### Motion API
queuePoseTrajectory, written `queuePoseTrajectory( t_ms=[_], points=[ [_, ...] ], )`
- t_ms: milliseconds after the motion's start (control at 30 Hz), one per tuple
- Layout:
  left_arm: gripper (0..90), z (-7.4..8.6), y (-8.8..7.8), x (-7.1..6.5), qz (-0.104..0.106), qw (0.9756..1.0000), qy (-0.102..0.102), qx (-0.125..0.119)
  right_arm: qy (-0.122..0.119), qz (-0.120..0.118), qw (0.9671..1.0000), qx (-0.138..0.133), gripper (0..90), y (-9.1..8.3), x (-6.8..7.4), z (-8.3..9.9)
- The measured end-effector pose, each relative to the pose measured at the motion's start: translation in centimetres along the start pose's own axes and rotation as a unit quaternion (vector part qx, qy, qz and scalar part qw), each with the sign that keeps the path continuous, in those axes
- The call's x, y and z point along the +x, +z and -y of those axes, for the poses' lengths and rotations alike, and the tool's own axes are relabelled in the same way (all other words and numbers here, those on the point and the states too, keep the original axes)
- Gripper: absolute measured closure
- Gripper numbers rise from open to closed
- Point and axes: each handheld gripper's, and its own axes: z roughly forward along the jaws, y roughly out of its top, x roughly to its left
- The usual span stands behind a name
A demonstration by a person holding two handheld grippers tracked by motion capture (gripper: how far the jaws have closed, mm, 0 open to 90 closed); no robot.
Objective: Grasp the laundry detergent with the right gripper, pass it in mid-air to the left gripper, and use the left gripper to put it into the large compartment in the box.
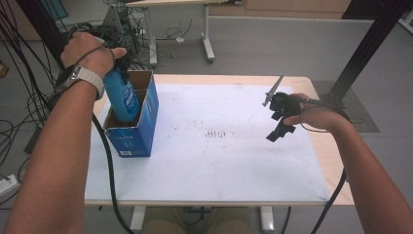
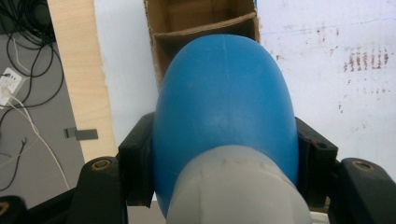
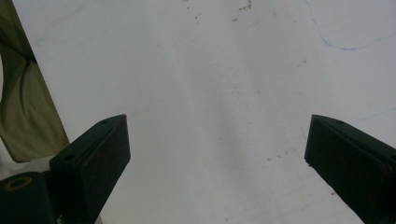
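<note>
Bottle: the blue bottle [image 1: 122, 97] with a grey top stands tilted, its bottom end down in the near slot of the blue cardboard box [image 1: 134, 131].
Box: it sits near the left edge of the white sheet [image 1: 219, 161] on the table; a cardboard wall splits it into two slots.
Left gripper [image 2: 224, 154]: its two black jaws squeeze the bottle's shoulder from both sides, right above the box.
Right gripper [image 3: 217, 140]: jaws wide apart with nothing in them, hanging over bare white sheet, well apart from the box.
What could go wrong: I think the bottle could catch on the middle wall, because it leans.
Also: the light box might tip or slide, since nothing holds it down.
</note>
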Motion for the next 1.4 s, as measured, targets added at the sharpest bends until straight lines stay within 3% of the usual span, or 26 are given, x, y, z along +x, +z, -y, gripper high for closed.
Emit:
queuePoseTrajectory(
  t_ms=[1400],
  points=[
    [37.6,-0.1,5.0,-0.3,-0.009,0.9999,0.001,-0.006,0.006,-0.002,1.0,-0.003,6.7,0.3,0.0,0.4]
  ],
)
